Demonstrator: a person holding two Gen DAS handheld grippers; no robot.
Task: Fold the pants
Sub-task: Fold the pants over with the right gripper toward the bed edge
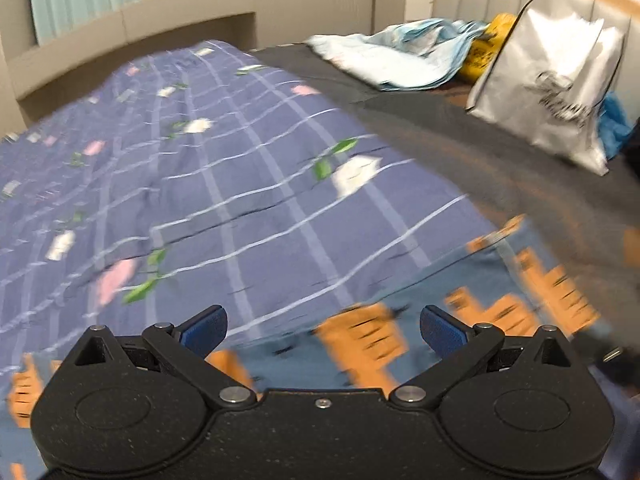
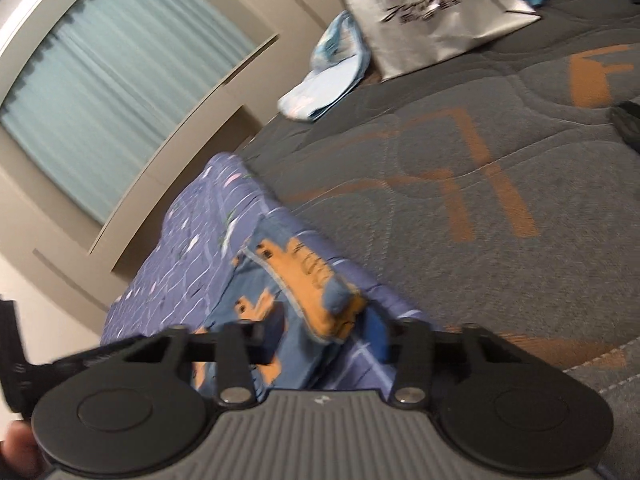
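Left gripper [image 1: 323, 330]: spread wide, blue pads bare, over pants [image 1: 248, 168].
Right gripper [image 2: 328, 340]: seemingly clamped on bunched hem, blurred.
Pants: soft, purple grid.
Bed [image 2: 460, 184]: grey, quilted.

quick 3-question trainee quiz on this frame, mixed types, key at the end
1. True or false: the left gripper has its fingers spread wide apart.
2. The silver bag rests on: A) the floor, B) the bed, C) the window ledge.
3. Fill in: a bunched part of the pants sits between the fingers of the ____ gripper.

Key: 1 true; 2 B; 3 right.
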